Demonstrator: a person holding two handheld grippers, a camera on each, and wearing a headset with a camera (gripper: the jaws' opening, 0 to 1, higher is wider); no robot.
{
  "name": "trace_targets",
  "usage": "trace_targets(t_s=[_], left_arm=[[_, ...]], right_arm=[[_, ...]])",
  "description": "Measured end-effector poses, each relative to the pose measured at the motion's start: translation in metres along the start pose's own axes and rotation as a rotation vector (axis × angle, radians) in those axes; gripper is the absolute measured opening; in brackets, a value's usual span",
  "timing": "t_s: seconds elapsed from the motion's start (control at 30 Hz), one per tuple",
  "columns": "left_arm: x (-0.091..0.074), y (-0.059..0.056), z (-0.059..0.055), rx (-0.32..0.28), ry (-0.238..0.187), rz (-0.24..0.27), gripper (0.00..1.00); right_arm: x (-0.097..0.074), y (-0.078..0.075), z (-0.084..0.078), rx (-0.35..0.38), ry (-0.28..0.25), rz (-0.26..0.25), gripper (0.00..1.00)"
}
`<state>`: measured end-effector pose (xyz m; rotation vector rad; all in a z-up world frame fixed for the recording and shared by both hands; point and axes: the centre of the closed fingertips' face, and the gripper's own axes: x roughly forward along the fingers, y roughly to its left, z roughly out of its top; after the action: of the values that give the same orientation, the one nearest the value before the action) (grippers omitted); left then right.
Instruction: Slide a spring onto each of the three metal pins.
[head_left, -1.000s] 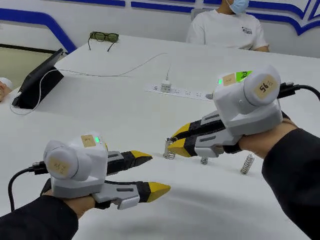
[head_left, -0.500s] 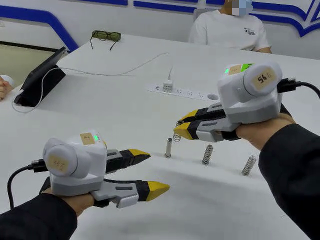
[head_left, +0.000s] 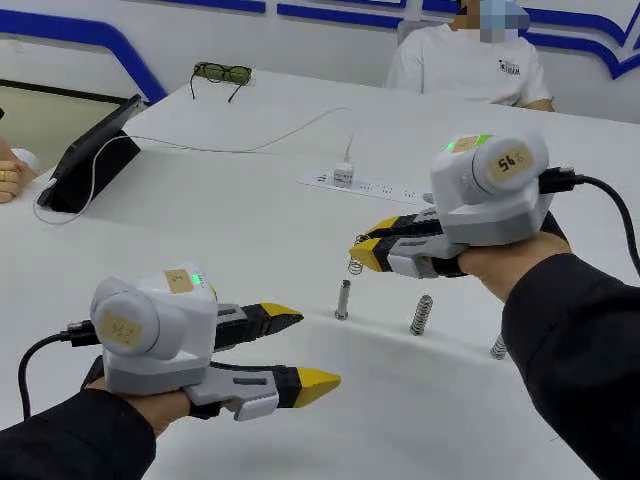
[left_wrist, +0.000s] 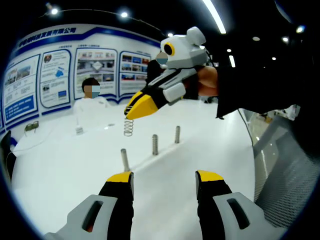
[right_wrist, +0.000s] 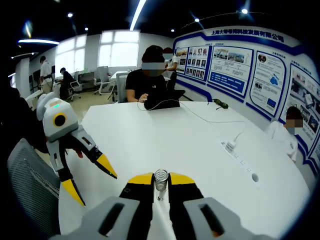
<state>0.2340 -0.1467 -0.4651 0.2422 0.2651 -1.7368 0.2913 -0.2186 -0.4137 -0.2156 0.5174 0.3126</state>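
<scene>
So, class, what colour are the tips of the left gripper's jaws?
Yellow, on the left gripper; clearest in the left gripper view.

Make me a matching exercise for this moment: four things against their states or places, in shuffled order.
Things:
1. left claw
2. right claw
3. left-hand pin
4. glasses

States or places:
A. lying at the far side of the table
B. shut on a spring
C. open, empty
D. upright, nothing slid onto it

Pairs: 1-C, 2-B, 3-D, 4-A
</scene>
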Motion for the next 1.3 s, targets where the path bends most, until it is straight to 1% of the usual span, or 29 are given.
trace_targets(t_s=[0.3, 0.4, 0.6, 0.9, 1.17, 1.3], left_arm=[[0.000, 0.000, -0.003, -0.009, 0.004, 0.001, 0.50], [-0.001, 0.002, -0.006, -0.014, 0.007, 0.003, 0.50], [-0.001, 0.003, -0.007, -0.020, 0.007, 0.006, 0.50], [-0.001, 0.006, -0.009, -0.025, 0.009, 0.007, 0.49], [-0.001, 0.006, -0.010, -0.027, 0.011, 0.006, 0.49], [0.000, 0.007, -0.011, -0.028, 0.011, 0.006, 0.49]], right_arm=[[0.014, -0.007, -0.010, 0.046, 0.014, -0.011, 0.12], [0.018, -0.008, -0.013, 0.055, 0.021, -0.010, 0.12], [0.023, -0.007, -0.020, 0.070, 0.037, -0.005, 0.12], [0.027, -0.009, -0.025, 0.081, 0.043, -0.005, 0.12], [0.029, -0.008, -0.023, 0.096, 0.034, -0.001, 0.12], [0.027, -0.007, -0.024, 0.093, 0.038, 0.000, 0.12]])
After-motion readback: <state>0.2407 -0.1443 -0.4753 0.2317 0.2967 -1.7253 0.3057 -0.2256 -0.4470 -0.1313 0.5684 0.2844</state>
